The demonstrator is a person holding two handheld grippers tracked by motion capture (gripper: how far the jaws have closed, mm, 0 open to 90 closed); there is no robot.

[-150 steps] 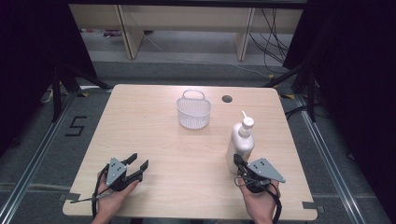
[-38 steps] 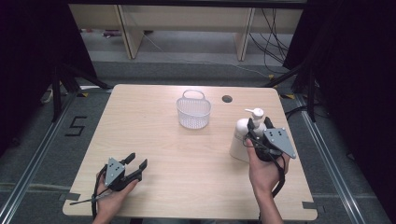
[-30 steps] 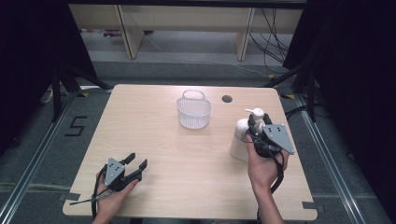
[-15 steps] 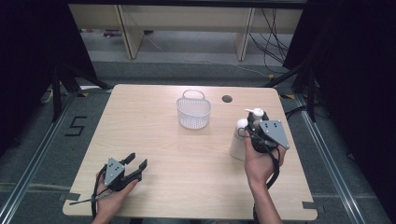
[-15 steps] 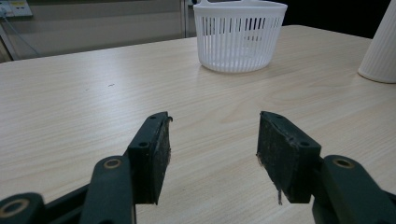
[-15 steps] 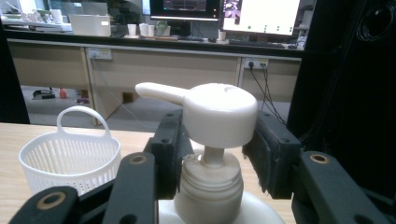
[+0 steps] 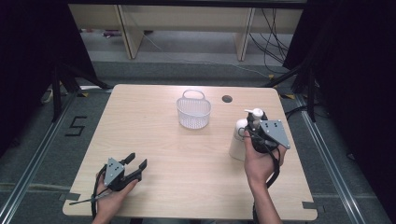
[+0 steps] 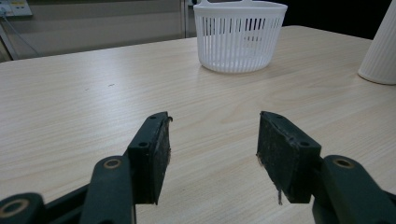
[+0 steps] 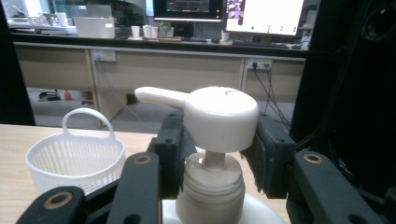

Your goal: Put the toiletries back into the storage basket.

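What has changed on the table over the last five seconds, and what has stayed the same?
The right gripper moved forward from the table's near edge up to the pump bottle, and its jaws now straddle the pump neck just under the head. The left gripper stayed open near the front edge; the basket and the bottle kept their places.

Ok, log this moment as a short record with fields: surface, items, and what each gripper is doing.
surface: wooden table
items: white basket, white pump bottle
bottle: upright, right side of table
basket: upright, nothing visible inside
left gripper: jaws open, resting low at near left, holding nothing
right gripper: jaws on either side of the bottle's neck, under the pump head; contact unclear
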